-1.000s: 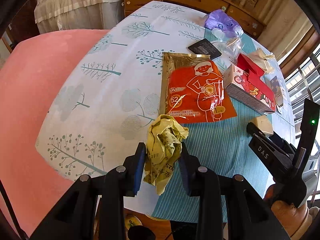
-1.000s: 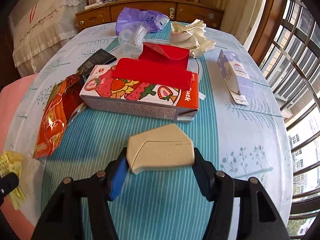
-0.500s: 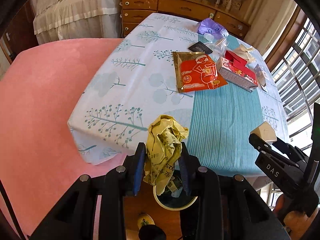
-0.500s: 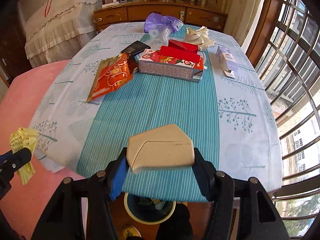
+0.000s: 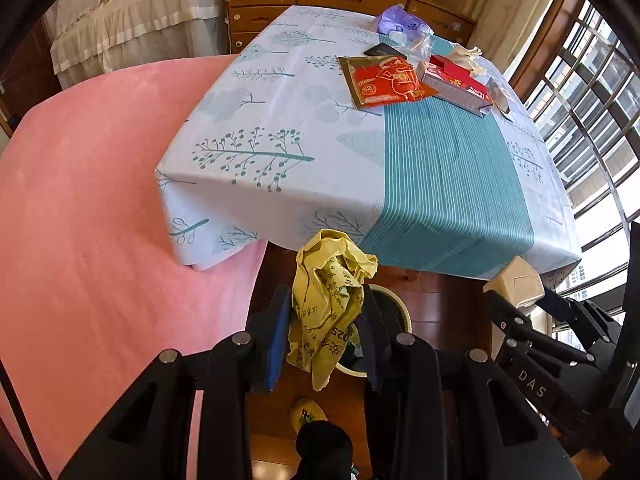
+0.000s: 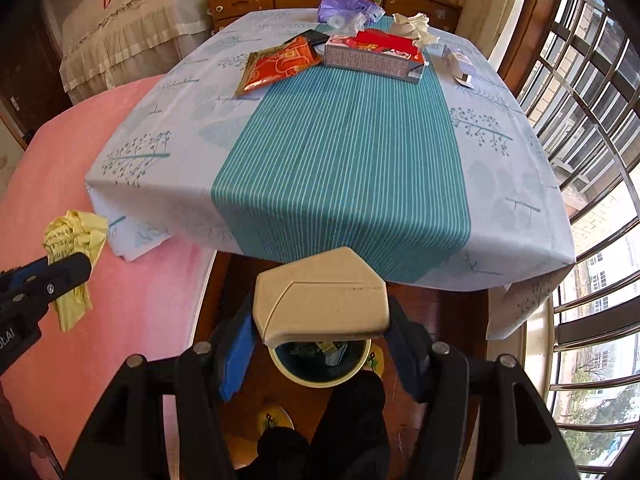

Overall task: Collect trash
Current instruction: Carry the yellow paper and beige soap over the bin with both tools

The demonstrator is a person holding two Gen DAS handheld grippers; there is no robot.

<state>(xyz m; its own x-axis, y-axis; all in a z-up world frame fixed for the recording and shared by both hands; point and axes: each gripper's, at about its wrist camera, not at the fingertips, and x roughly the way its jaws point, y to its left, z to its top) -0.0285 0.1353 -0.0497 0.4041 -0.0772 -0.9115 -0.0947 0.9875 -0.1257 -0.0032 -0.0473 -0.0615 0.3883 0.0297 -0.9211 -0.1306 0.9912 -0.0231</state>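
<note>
My left gripper (image 5: 325, 322) is shut on a crumpled yellow paper (image 5: 326, 304), held off the table's front edge above a round trash bin (image 5: 394, 310) on the floor. The yellow paper also shows at the left of the right wrist view (image 6: 74, 240). My right gripper (image 6: 320, 320) is shut on a beige box (image 6: 322, 300), held right above the trash bin (image 6: 320, 364), which holds some trash. The beige box also shows in the left wrist view (image 5: 516, 286).
On the table (image 6: 340, 140) lie an orange-red packet (image 6: 276, 66), a strawberry-print box (image 6: 372, 56), a small purple carton (image 6: 458, 66), a purple bag (image 6: 348, 4) and white crumpled paper (image 6: 414, 26). A pink bed (image 5: 80, 200) is at the left. Window bars (image 6: 580, 120) stand at the right.
Both grippers have drawn back from the table and lowered past its front edge with their trash. The bin on the floor has come into view under them.
</note>
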